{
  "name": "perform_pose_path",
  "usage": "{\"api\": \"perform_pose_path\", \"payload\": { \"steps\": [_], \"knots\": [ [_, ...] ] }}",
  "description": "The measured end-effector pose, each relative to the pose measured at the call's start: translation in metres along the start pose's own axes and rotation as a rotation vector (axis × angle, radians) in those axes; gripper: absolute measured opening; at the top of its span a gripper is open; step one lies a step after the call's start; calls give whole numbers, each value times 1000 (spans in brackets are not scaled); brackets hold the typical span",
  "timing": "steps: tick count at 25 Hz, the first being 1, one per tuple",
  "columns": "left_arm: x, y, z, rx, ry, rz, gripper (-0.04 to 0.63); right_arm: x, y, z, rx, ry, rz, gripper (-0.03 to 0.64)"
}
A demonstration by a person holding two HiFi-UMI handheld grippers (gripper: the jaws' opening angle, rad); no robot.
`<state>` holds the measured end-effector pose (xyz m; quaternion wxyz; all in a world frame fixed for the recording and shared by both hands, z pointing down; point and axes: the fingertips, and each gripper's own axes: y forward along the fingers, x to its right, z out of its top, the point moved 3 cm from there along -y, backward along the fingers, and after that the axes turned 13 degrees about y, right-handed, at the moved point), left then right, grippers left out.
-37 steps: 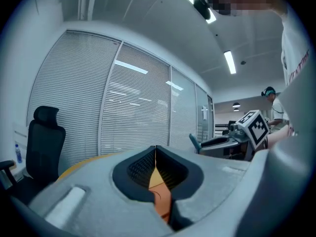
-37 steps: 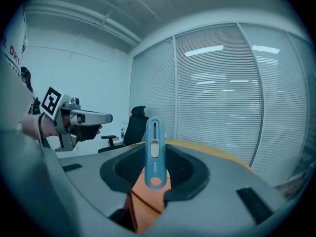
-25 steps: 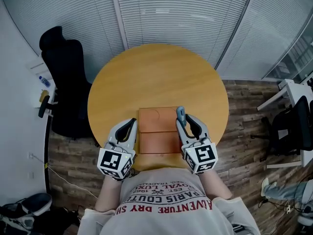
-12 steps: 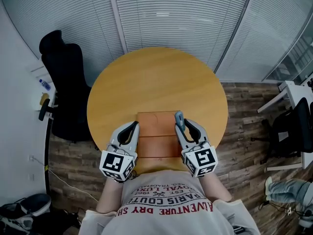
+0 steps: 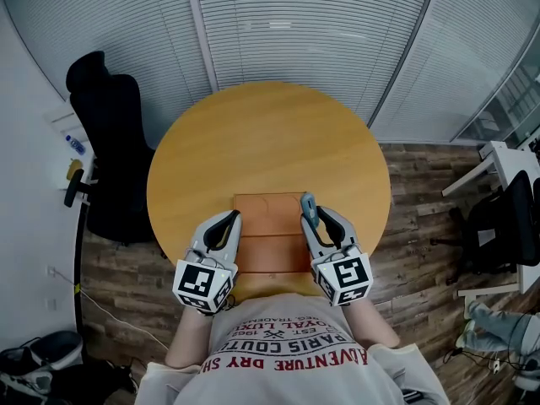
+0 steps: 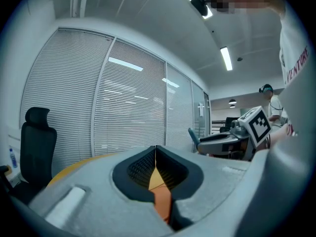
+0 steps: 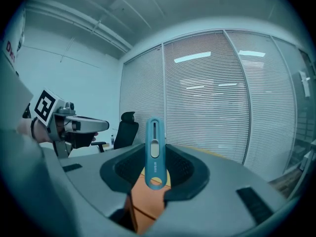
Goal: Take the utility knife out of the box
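Note:
An orange-brown box [image 5: 268, 230] lies closed on the near edge of the round wooden table [image 5: 261, 133]. My right gripper [image 5: 310, 215] hovers at the box's right side, shut on a blue utility knife [image 5: 308, 206]. In the right gripper view the knife [image 7: 154, 152] stands upright between the jaws, above the box [image 7: 148, 209]. My left gripper [image 5: 231, 218] hangs at the box's left side, jaws shut and holding nothing. In the left gripper view the tips of the left gripper [image 6: 155, 149] meet over a sliver of box [image 6: 162, 201], and the right gripper [image 6: 219, 142] shows off to the right.
A black office chair [image 5: 110, 142] stands left of the table. A second chair and a white desk [image 5: 506, 218] are at the far right. Blinds and glass walls [image 5: 295, 24] close off the back. A small bottle [image 5: 76, 142] sits on a shelf at the left wall.

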<state>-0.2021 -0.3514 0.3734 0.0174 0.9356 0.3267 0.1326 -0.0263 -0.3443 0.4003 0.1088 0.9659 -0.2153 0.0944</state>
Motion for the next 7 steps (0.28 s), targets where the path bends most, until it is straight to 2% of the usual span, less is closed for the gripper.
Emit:
{"api": "perform_pose_path", "payload": {
  "steps": [7],
  "knots": [
    [-2,2,-9,-19,18,13,11,3,3,-5,-11,0,19,132]
  ]
}}
